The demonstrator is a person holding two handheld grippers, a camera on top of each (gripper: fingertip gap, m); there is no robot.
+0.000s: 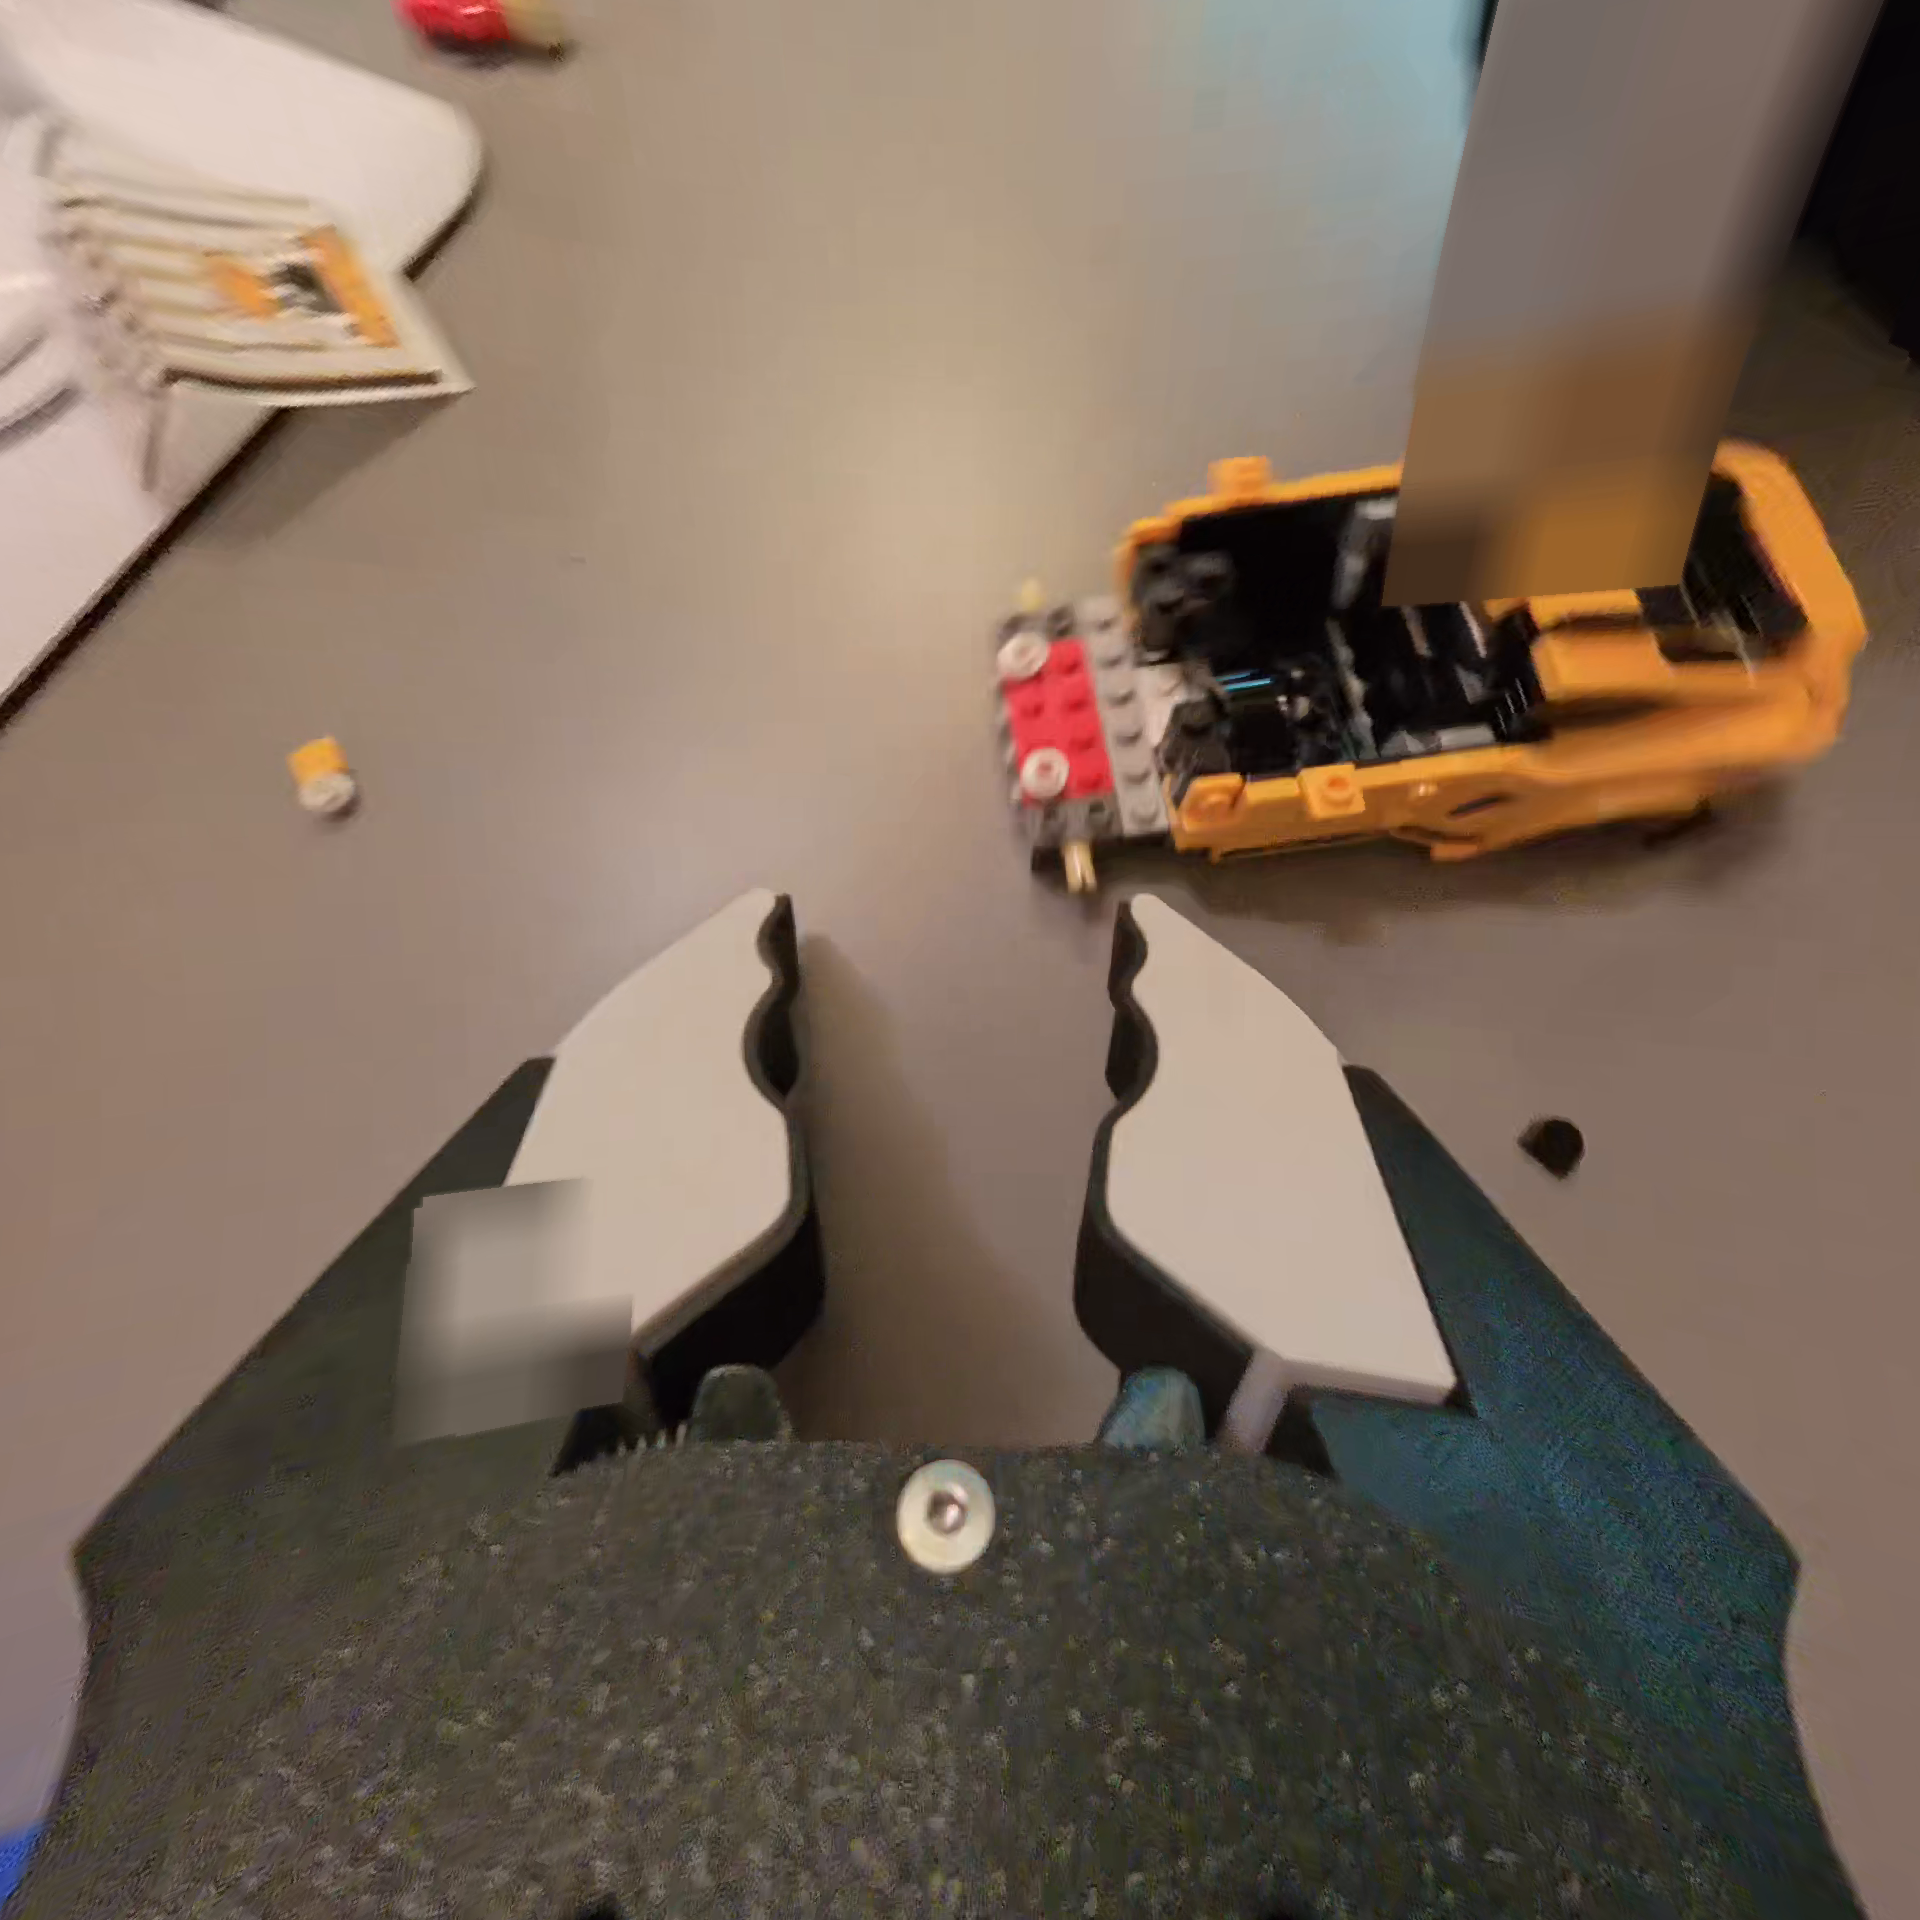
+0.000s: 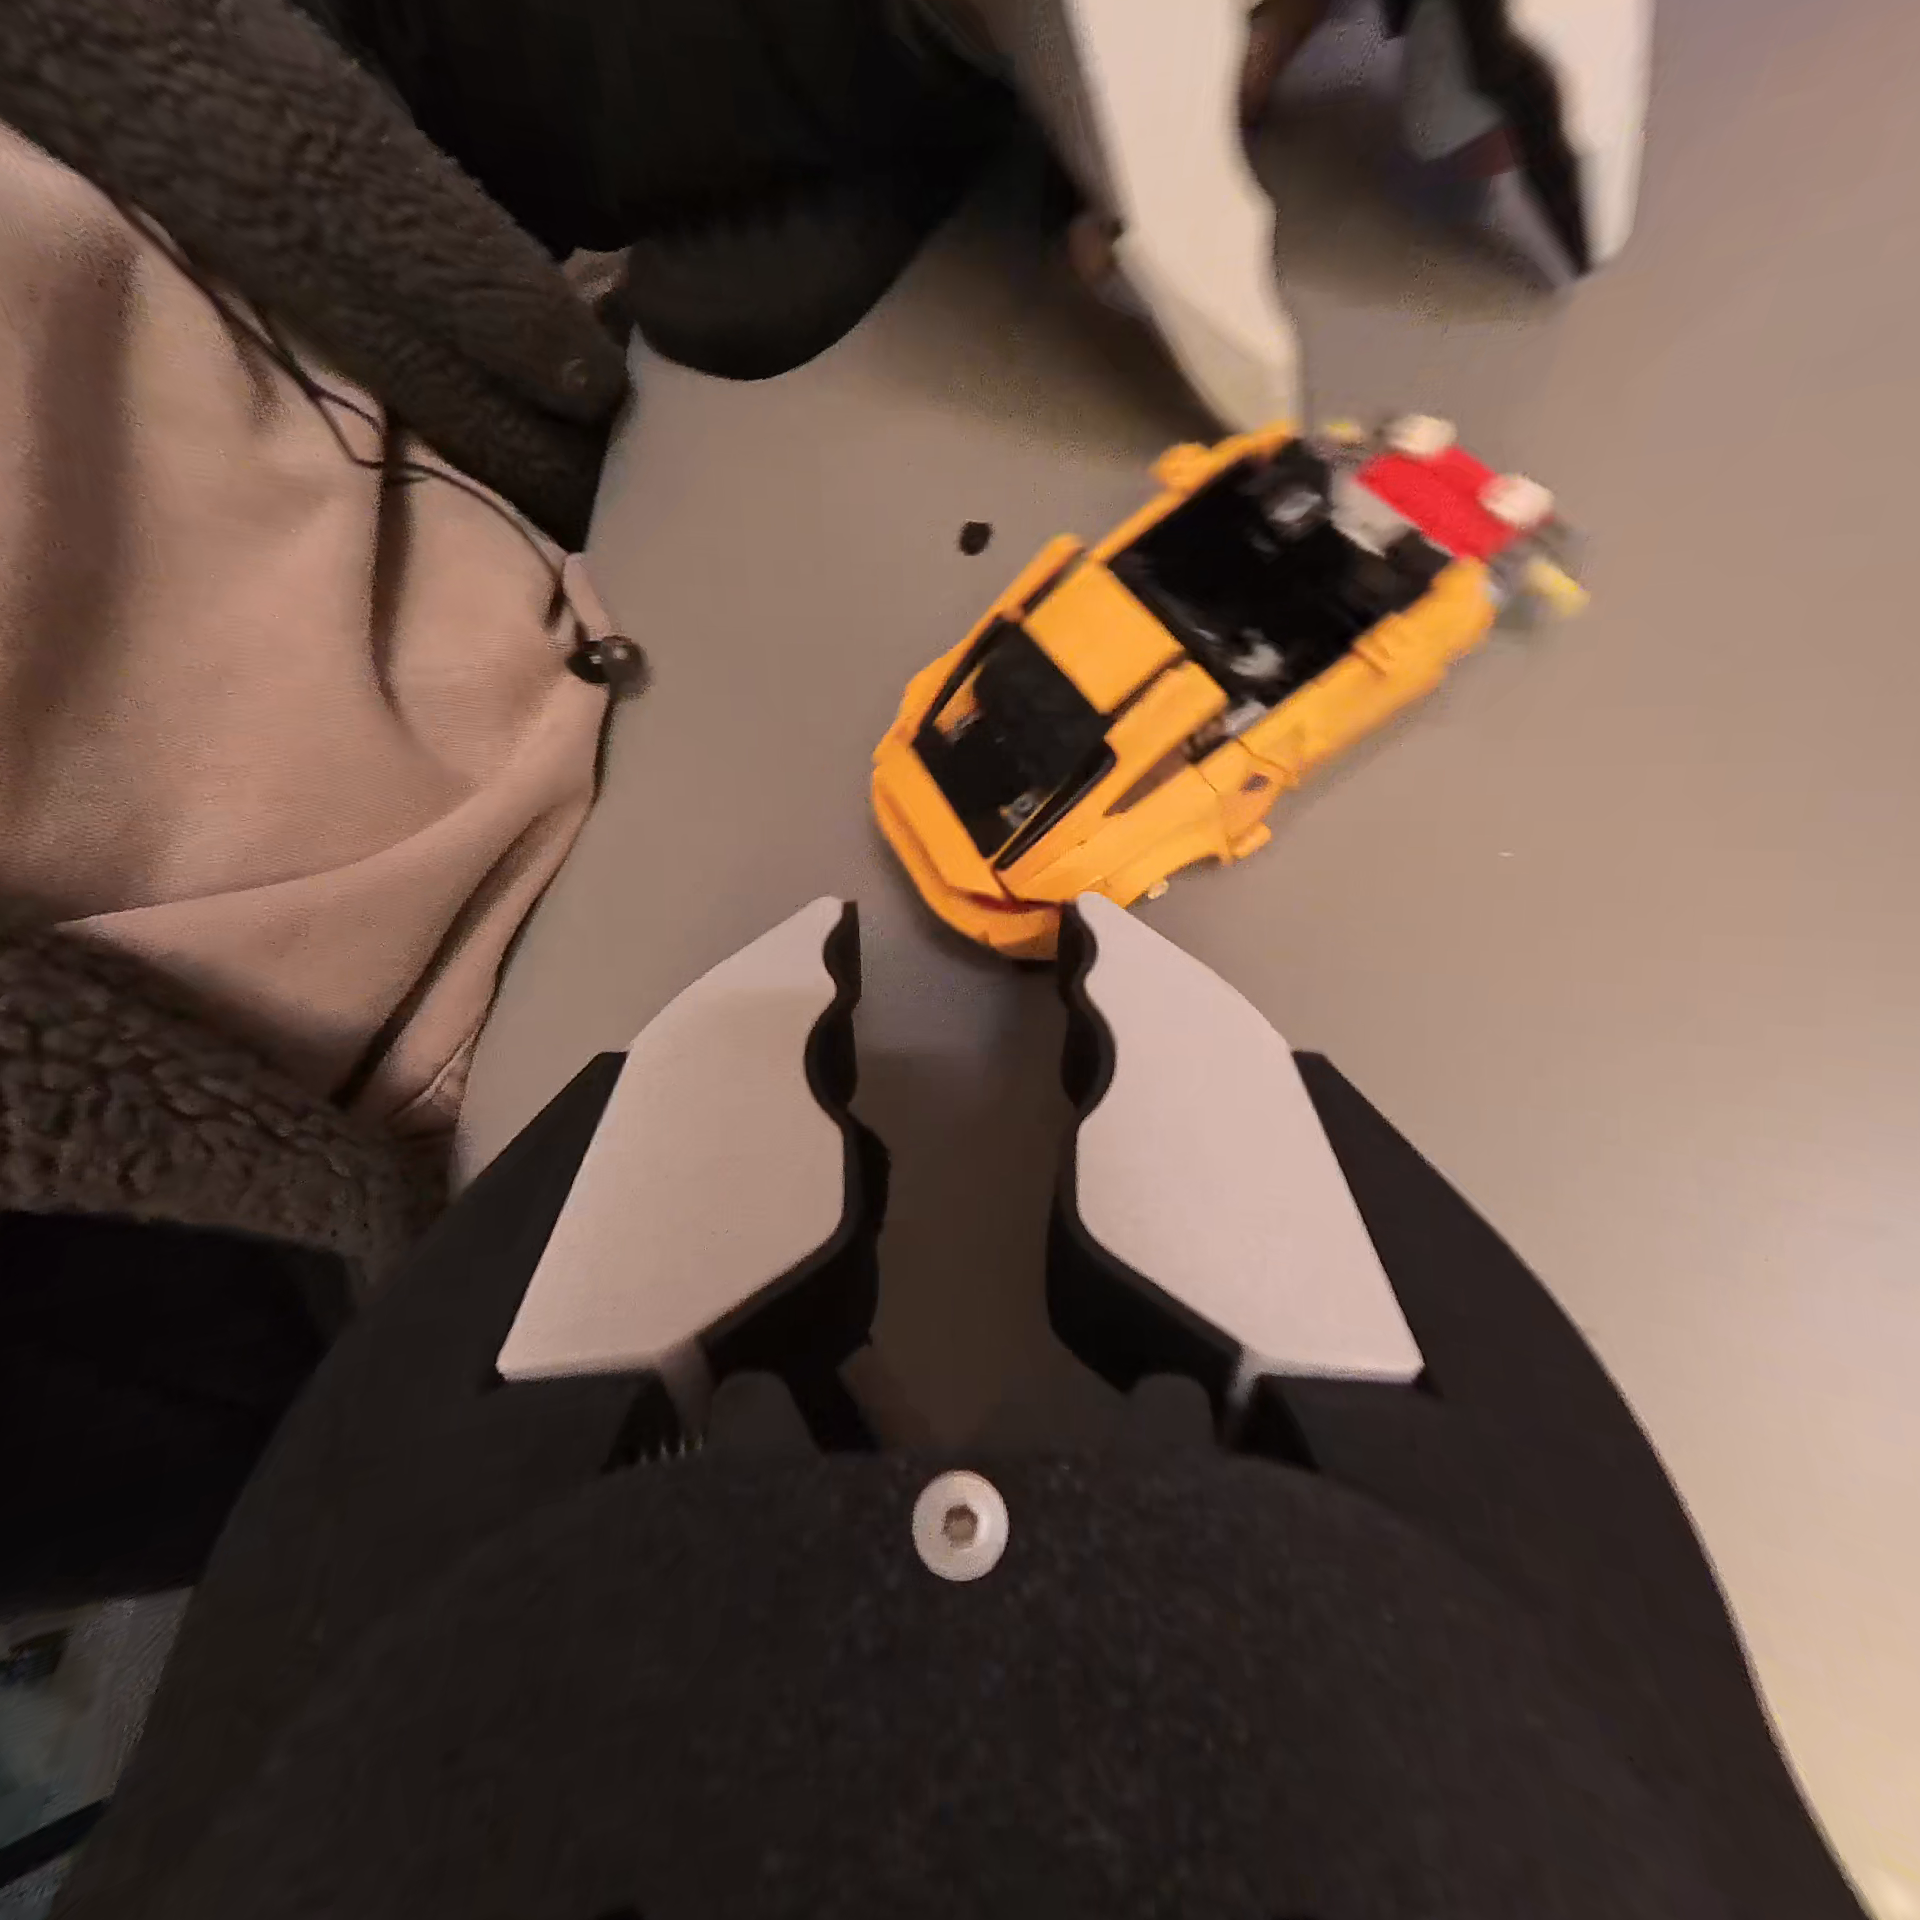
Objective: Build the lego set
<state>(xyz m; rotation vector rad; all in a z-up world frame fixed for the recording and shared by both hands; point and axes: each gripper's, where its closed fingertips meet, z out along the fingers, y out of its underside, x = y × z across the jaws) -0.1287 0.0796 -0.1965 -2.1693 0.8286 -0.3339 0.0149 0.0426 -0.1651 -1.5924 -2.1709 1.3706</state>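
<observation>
Left tool [image 1: 951, 914]: jaws wide apart, empty, over bare worktop [image 1: 727, 623]. Toy car [image 1: 1455, 675] lies just ahead to its right, studded red plate nearest. Loose yellow piece [image 1: 322, 774] sits well left; black stud [image 1: 1551, 1143] right.

Right tool [image 2: 961, 914]: jaws parted, gripping nothing; its right fingertip [image 2: 1101, 925] is at the car's yellow end, contact uncertain. Any grip should take the solid yellow body squarely, not the loose-looking red end.

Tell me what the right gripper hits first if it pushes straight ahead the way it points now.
Most likely the near end of the orange brick-built car: it lies just ahead of the open, empty right gripper, slightly toward its right fingertip. Depth is unclear, so height above the grey table matters.
</observation>
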